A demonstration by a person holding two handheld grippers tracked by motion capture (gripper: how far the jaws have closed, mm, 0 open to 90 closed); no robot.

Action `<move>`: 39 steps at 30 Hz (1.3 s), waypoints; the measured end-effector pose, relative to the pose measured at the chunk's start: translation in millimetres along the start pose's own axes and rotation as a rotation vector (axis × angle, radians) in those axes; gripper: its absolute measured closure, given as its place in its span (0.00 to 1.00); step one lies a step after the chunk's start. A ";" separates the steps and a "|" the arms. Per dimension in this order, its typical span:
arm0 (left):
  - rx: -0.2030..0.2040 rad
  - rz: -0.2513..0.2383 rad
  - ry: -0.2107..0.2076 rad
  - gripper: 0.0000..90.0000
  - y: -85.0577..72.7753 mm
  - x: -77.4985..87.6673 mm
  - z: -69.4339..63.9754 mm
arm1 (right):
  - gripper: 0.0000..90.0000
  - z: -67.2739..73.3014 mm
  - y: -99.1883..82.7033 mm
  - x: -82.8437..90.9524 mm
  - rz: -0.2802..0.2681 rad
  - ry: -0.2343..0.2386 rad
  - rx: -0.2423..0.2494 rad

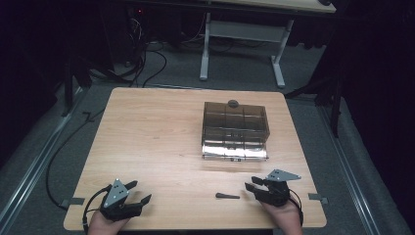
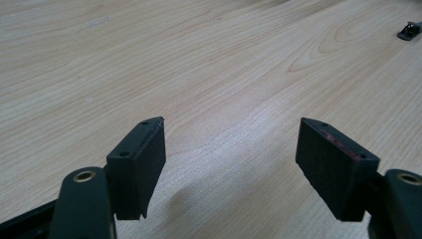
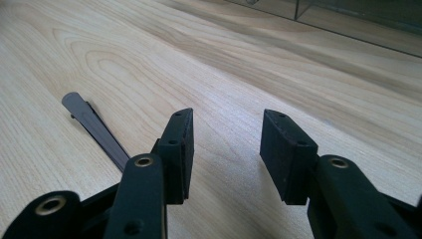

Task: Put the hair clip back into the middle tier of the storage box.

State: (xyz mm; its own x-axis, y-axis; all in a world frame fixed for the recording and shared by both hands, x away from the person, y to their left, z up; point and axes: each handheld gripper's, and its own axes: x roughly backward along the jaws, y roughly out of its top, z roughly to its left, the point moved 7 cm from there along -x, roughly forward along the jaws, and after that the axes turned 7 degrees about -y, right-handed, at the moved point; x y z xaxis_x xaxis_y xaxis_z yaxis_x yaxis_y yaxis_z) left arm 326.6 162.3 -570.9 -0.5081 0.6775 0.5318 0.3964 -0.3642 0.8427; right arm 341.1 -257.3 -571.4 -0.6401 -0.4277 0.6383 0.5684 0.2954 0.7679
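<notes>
A smoky transparent plastic box with inner compartments stands on the wooden table, right of centre, a small dark knob on its far top edge. A thin dark clip-like piece lies flat near the front edge; its tapered blade runs just left of my right gripper's jaws. My right gripper rests at the front right, open with nothing between its fingers. My left gripper rests at the front left, wide open over bare wood. The dark piece shows far off at the upper right.
Beyond the table stands a white-legged desk on grey carpet, with cables on the floor at the back left. The box's lower edge crosses the top of the right gripper view. Bare wood stretches across the table's left half.
</notes>
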 end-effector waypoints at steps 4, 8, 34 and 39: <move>-0.001 0.000 0.000 0.31 0.0 -0.2 -0.1 | 0.64 1.1 1.2 -0.9 0.001 -0.002 0.008; 0.000 0.000 0.002 0.32 0.0 -0.1 0.0 | 0.65 7.1 4.3 -0.3 -0.009 0.022 0.006; 0.004 0.001 -0.005 0.31 0.0 -0.5 0.2 | 0.76 76.0 8.0 -24.1 0.070 0.166 0.190; 0.003 0.001 -0.005 0.31 0.0 -0.5 0.1 | 0.85 76.7 7.6 -24.0 0.075 0.168 0.192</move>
State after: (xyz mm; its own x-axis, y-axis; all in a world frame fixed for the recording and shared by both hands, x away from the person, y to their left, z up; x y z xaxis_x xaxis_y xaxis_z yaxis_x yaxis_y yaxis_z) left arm 327.0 162.0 -571.2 -0.5035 0.6806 0.5323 0.3996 -0.3628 0.8418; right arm 321.2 -179.3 -576.8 -0.4960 -0.5297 0.6881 0.4918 0.4817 0.7253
